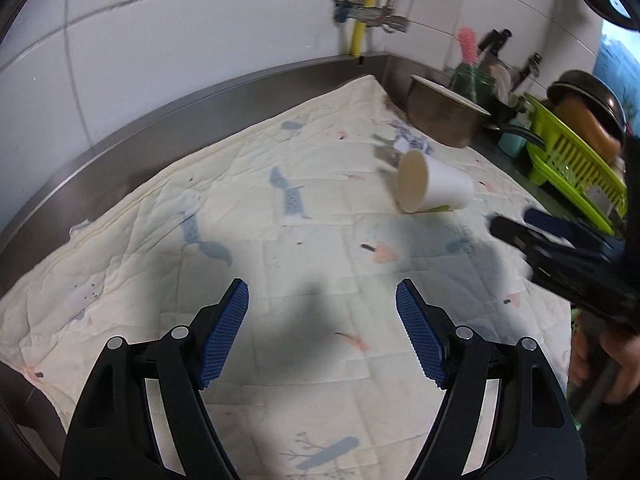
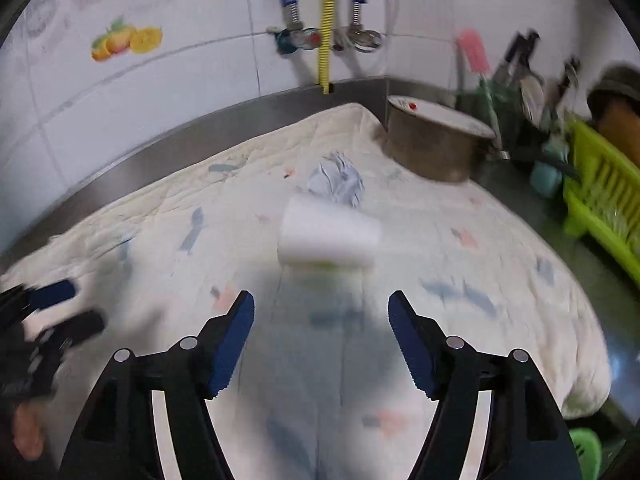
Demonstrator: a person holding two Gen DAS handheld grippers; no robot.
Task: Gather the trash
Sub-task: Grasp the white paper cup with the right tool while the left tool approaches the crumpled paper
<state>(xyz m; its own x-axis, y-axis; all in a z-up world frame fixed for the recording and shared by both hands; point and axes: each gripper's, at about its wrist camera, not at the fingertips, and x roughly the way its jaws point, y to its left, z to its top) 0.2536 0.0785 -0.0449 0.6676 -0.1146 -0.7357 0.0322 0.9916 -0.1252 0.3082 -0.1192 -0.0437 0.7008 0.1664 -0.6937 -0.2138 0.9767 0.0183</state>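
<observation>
Room: tiled kitchen corner, steel table [image 1: 120, 148] under a quilted cloth [image 1: 168, 208].
Cup [image 2: 328, 236]: lies on its side mid-cloth, just before crumpled paper [image 2: 338, 180].
Handling: probably light, thin, easy to crush; take it gently across the wall.
Right gripper [image 2: 321, 312]: fingers spread, empty, near cup.
Left gripper [image 1: 322, 304]: fingers spread, empty.

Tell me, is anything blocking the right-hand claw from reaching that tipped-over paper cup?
Nothing visible. The right gripper is open, and only bare quilt lies between it and the cup. The crumpled paper sits beyond the cup.
</observation>
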